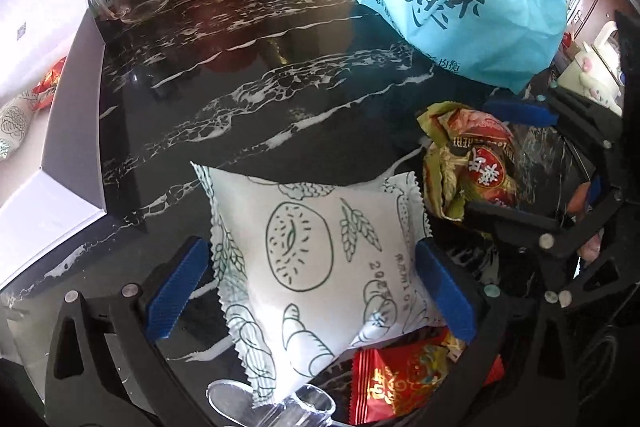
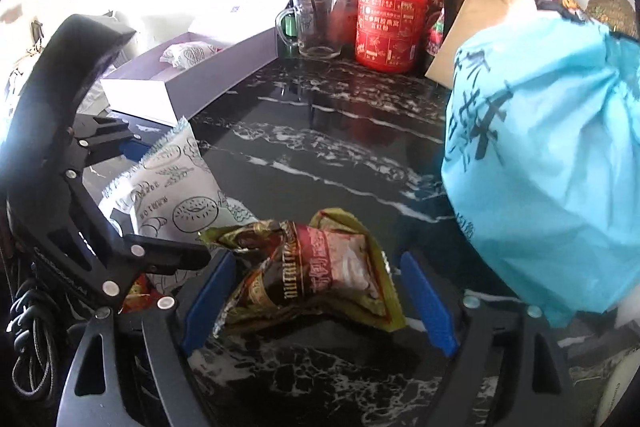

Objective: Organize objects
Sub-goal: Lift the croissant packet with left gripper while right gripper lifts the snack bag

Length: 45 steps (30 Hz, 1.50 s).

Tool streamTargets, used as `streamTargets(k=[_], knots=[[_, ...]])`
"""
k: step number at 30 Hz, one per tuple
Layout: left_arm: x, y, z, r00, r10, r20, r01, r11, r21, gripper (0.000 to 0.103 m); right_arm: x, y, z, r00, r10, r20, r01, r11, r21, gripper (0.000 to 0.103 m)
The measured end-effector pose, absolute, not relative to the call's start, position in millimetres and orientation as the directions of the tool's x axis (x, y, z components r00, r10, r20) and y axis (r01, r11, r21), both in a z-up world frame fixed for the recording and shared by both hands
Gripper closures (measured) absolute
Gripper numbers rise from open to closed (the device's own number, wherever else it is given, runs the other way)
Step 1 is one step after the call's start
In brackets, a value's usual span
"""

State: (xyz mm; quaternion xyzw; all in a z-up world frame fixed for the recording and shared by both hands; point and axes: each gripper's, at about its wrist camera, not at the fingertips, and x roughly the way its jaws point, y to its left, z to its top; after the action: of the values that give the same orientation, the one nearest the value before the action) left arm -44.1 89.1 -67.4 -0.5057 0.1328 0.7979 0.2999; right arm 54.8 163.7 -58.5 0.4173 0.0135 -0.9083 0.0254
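The black marble counter (image 1: pixel 248 75) with its white veins runs back to a row of jars, among them a red canister (image 2: pixel 390 23) and a clear glass mug (image 2: pixel 316 27), and a big pale-blue bag (image 2: pixel 552 163) with dark lettering sits on your right side of it.

Your left gripper (image 1: pixel 316 283) points steeply down over the white snack packet (image 1: pixel 316 247) printed with green bread drawings. The packet lies between the blue pads, with the right pad (image 1: pixel 444 291) at its edge and the left one against its crimped side (whether they are really squeezing it I cannot tell from this angle). Just beneath that packet, toward the camera, a red wrapper with gold print (image 1: pixel 400 383) lies on the counter.

Your right gripper (image 2: pixel 316 303) stands wide, its blue pads well clear on both sides of the crumpled green-and-red packet (image 2: pixel 312 271) that lies on the counter between them, so nothing is gripped there.

On your left, the open white box (image 2: pixel 160 95) rests on the counter's far-left part, and another white bread-print packet (image 2: pixel 188 55) already lies inside it.
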Motion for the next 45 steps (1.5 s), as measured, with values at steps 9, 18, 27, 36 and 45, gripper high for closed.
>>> streamTargets(k=[9, 18, 27, 36, 45], knots=[[-44, 87, -67, -0.321, 0.37, -0.872, -0.622, -0.776, -0.1, 0.001, 54, 170, -74, -0.613, -0.066, -0.787, 0.033, -0.998, 0.057, 0.017], [-45, 84, -56, -0.306, 0.436, -0.846, -0.608, -0.773, -0.179, 0.037, 60, 170, -71, -0.618, -0.096, -0.78, 0.046, -0.995, 0.086, 0.046], [-41, 88, -44, -0.325, 0.407, -0.854, -0.594, -0.79, -0.15, 0.042, 68, 183, -55, -0.65, -0.116, -0.751, 0.011, -0.99, 0.144, 0.051], [-35, 73, -23, -0.367, 0.436, -0.821, -0.566, -0.806, -0.175, 0.056, 66, 175, -39, -0.669, -0.139, -0.73, 0.059, -0.989, 0.135, 0.051], [-28, 62, -11, -0.405, 0.43, -0.807, -0.539, -0.825, -0.169, 0.064, 63, 165, -31, -0.67, -0.154, -0.726, 0.08, -0.988, 0.136, 0.051]])
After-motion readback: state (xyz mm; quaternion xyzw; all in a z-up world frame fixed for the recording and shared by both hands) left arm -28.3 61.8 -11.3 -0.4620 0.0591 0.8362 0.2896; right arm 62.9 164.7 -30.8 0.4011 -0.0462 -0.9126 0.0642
